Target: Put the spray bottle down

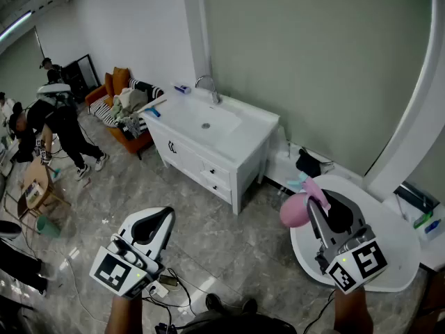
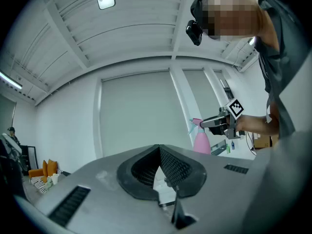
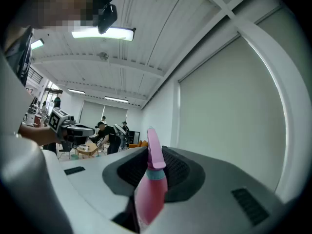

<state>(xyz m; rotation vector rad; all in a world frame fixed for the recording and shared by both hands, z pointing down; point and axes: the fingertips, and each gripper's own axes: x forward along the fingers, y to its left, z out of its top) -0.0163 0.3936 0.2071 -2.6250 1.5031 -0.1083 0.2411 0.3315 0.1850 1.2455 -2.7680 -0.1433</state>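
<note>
A pink spray bottle [image 1: 297, 209] with a teal collar hangs in the air over the near edge of a round white table [image 1: 393, 245], and my right gripper [image 1: 316, 204] is shut on it. In the right gripper view the bottle [image 3: 152, 191] stands upright between the dark pads [image 3: 178, 172], its pink trigger head sticking up past them. My left gripper [image 1: 158, 218] is held over the floor at lower left, well apart from the bottle. In its own view, the left gripper [image 2: 158, 150] is shut with nothing in it. Past it, the bottle [image 2: 201, 140] shows in the right gripper [image 2: 210, 124].
A white sink cabinet [image 1: 240, 141] with a faucet stands against the wall ahead. An orange sofa [image 1: 115, 92] piled with things and several people [image 1: 59, 124] are at far left. Small bottles [image 1: 424, 221] sit on a shelf at right. Cables lie on the grey tiled floor [image 1: 229, 256].
</note>
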